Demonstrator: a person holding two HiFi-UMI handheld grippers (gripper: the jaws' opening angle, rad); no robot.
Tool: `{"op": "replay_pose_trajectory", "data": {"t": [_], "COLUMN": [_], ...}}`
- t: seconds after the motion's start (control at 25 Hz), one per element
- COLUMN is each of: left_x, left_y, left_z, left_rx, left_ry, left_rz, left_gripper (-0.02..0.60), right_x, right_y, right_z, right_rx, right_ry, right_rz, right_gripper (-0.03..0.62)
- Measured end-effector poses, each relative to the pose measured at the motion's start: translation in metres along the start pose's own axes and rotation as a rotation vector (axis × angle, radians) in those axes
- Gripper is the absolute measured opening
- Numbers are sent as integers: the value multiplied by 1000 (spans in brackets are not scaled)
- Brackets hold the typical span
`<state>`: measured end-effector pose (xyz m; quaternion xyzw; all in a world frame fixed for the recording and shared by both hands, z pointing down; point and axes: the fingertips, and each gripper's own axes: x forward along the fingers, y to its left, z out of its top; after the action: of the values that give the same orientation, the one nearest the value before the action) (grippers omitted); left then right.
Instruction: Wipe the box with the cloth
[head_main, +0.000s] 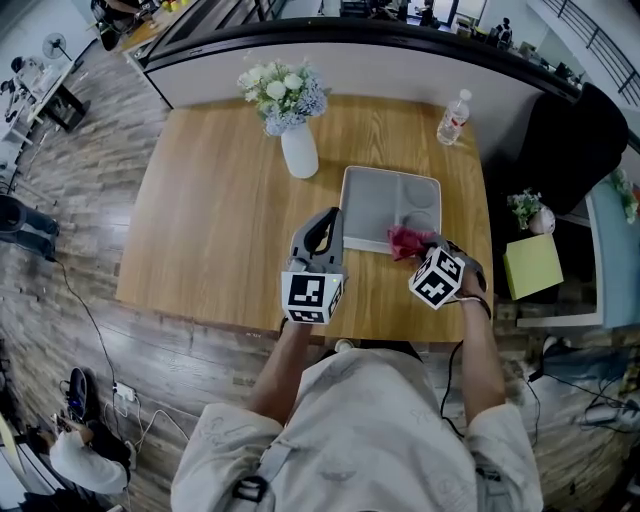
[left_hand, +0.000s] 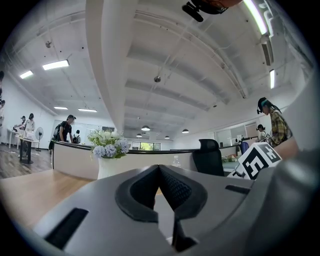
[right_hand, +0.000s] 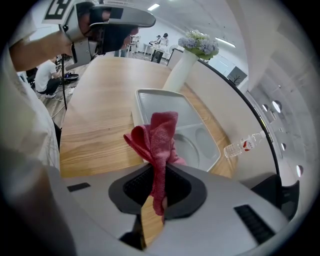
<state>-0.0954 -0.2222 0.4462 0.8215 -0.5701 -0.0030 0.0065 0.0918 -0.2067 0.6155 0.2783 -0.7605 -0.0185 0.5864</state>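
- Clearly, the right gripper (right_hand: 159, 175) has its jaws pinched tight on the crumpled red cloth (right_hand: 156, 131), which bunches out in front of them at the centre of the right gripper view.
- The shallow grey plastic box with moulded compartments (head_main: 378, 195) lies on the light wooden table (head_main: 220, 200), right of centre in the head view. The cloth hangs over its lower right part.
- To wipe well, I judge the bunched end should be pressed flat onto the box floor. It should then be swept in overlapping strokes, into the round recess and along the rims.
- The left gripper (head_main: 324, 224), jaws closed together on nothing, hovers at the box's left edge. It could steady the box against sliding.
- Hard to tell: whether the cloth touches the box, and whether the left gripper touches the rim.
- In the head view the box's lower edge is covered by the cloth and the right gripper, and the left gripper view shows mostly the room beyond.
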Motion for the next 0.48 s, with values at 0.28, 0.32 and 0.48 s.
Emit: {"op": "replay_pose_trajectory", "data": {"t": [0.28,0.32,0.48], "left_x": [-1,0,3], "left_y": [0,0,0], "left_z": [2,2,3], "left_rx": [-4,-2,0], "left_ry": [-8,-7,-4], "left_rz": [-3,-4,-7], "left_gripper": [9,9,9], "right_x": [1,1,1], "right_y": [0,-1,-2], "right_z": [1,1,1], "right_rx": [-2,-2,-5], "right_ry": [2,1,-3], "right_rz": [-5,-4,8], "right_gripper": [64,64,64]}}
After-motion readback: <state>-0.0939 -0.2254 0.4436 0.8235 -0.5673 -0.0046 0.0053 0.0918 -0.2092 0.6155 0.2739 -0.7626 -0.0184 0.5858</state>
